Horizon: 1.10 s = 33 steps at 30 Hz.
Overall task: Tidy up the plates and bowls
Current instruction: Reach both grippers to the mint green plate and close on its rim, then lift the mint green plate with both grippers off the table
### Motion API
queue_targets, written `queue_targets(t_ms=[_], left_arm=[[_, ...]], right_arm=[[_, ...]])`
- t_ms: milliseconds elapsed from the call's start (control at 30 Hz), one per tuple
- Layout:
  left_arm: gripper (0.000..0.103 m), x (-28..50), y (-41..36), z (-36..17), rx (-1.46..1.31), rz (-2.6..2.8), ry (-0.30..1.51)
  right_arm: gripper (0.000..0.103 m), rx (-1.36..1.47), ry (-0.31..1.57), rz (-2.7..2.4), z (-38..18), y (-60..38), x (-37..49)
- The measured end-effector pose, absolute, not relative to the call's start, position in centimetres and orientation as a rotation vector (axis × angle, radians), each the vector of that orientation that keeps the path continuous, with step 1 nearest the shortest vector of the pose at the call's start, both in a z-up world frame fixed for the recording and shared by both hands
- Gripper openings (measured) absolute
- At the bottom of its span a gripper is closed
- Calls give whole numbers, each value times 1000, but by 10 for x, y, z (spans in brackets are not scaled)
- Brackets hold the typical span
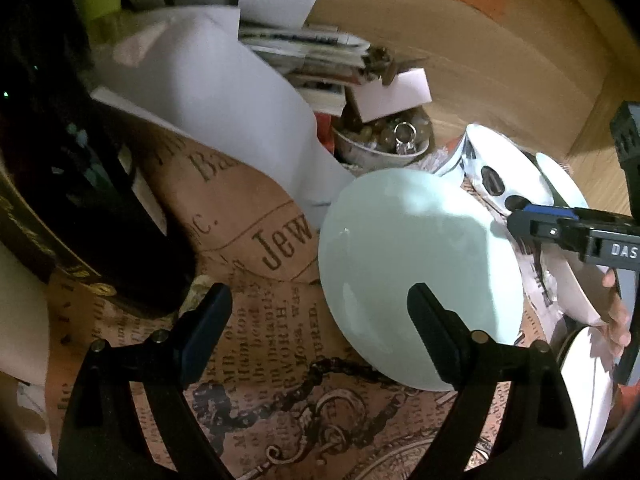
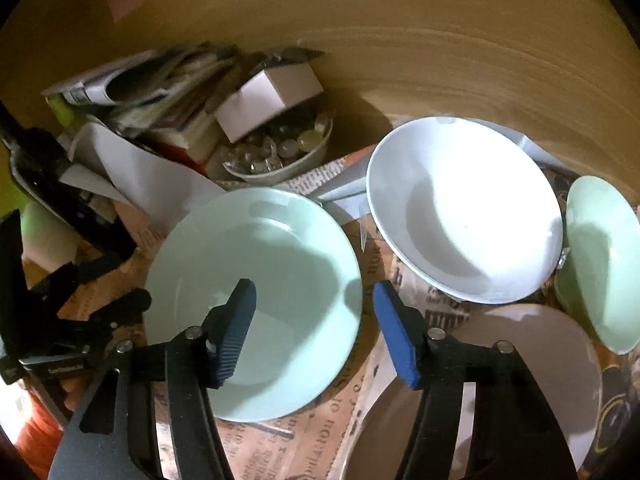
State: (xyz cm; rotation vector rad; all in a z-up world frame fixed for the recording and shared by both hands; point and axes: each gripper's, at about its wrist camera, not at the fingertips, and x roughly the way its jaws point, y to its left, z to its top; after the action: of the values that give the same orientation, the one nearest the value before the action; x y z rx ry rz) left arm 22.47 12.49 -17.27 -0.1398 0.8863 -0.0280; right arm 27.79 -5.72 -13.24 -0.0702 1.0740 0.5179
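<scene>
A pale mint plate (image 2: 256, 264) lies on the newsprint-patterned cloth (image 2: 288, 432). My right gripper (image 2: 316, 304) is open and straddles its right rim, with one finger above the plate's inside and the other outside the rim; neither pad touches it. At the plate's (image 1: 420, 248) near-left edge, my left gripper (image 1: 318, 308) is wide open, its right finger over the rim and its left finger over the cloth. A white deep plate (image 2: 464, 208) leans behind, a pale green dish (image 2: 604, 260) stands at far right, and a beige plate (image 2: 540, 360) lies at the lower right.
A bowl of glass trinkets (image 2: 280, 152) with a white box (image 2: 268, 100) on it sits behind the mint plate, next to stacked papers (image 2: 160, 80). A dark bottle (image 1: 80, 200) and a curled white sheet (image 1: 224, 112) lie to the left. A wooden wall (image 2: 440, 40) closes the back.
</scene>
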Motion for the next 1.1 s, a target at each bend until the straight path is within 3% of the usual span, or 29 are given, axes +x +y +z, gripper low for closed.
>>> queue_targets(t_ms=[200,267,400,633,833,1100], left_arm=[[89,230,129,-183,-176,-54,916],[81,232,130,-187,-187,-64,933],[75,233,130,-188,-190,-72,931],[50,233,125,-192,-168,-128,948],[36,237,119,-196,-174,-180,976],[33,230,128,-197,-178,-126,968]], right_arm=[[55,-172,1126,474,-140,-43,281],[55,-216,1137,459,-142,-36,281],[53,-260,1167,451,-149,-24,280],[55,-293,1189,426,-157,-10,281],[46,-249,1209,468,-153,-15,285],[46,-214,1235,545,-147,-13,270]])
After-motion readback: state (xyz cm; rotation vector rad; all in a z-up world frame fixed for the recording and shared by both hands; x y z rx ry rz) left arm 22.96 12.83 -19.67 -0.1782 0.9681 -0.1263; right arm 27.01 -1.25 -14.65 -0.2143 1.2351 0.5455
